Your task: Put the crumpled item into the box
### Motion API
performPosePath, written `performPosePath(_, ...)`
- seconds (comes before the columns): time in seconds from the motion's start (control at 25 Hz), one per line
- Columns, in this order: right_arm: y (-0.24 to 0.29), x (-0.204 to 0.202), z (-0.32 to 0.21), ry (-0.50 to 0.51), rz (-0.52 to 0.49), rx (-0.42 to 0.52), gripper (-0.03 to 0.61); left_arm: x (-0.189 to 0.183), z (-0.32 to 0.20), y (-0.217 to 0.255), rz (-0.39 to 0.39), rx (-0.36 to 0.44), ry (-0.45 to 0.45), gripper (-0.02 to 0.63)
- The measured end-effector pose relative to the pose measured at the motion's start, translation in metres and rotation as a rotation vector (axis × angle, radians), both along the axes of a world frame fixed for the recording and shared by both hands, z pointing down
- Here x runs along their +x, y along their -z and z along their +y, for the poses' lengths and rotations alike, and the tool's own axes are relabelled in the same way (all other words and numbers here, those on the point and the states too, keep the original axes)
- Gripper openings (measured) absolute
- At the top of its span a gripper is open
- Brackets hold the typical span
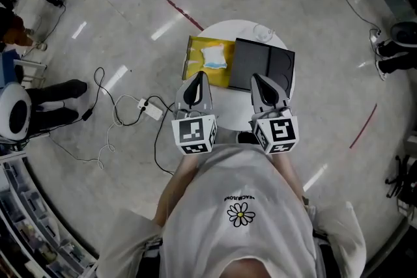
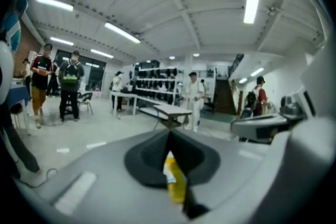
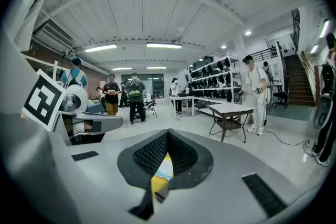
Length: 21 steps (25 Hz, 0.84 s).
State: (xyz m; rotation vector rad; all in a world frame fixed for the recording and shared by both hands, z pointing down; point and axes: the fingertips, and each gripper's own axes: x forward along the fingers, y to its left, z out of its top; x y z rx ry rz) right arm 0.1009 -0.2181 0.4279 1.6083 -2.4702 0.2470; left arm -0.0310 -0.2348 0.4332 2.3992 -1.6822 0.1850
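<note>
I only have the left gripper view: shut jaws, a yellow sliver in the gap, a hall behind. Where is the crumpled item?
Observer: In the head view the crumpled item lies on a yellow tray on the round table.
Reviewer: Any box?
Observer: A dark box lies right beside the tray, on the person's right of it.
Reviewer: And the right gripper?
Observer: The right gripper is shut, with nothing between its jaws.

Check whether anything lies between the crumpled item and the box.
Nothing visible does. The crumpled item lies on a yellow sheet right beside the dark box, with no other object between them.
</note>
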Motion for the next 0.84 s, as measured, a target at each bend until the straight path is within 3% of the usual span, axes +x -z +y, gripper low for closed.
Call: performPosePath(0.84,-0.0053,0.0072,0.0072,-0.007,0.002,-0.01,0.0,-0.0043,0.0002,-0.0097,-0.031,-0.023,0.009,0.002)
